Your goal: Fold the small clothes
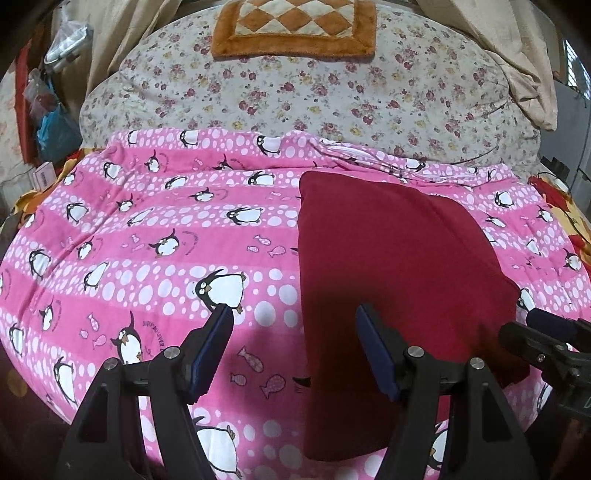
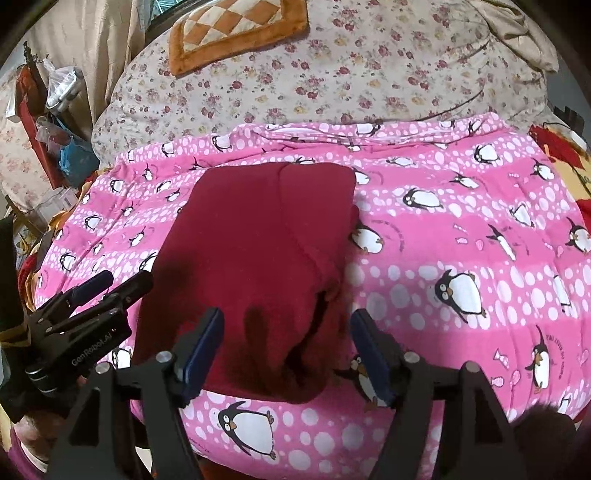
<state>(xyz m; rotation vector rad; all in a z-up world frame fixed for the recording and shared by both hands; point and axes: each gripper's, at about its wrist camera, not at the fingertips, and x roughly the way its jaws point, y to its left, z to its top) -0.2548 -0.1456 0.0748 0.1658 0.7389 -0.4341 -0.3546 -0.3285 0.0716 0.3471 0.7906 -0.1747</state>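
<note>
Your dark red garment (image 1: pixel 391 266) lies folded flat on the pink penguin blanket (image 1: pixel 147 236), a seam line running down its upper layer and its near edge a little rumpled in the right wrist view. Your left hand-held gripper (image 1: pixel 293 325) hangs over the garment's left edge, jaws spread wide with nothing between them: one finger above the blanket, the other above the red cloth. Your right hand-held gripper (image 2: pixel 286 328) sits at the garment's near edge, jaws wide apart as well, gripping nothing, with the cloth showing in the gap. Beyond the blanket the bed shows a floral sheet (image 1: pixel 295 92), with an orange checkered cushion (image 1: pixel 293 27) at the far end.
</note>
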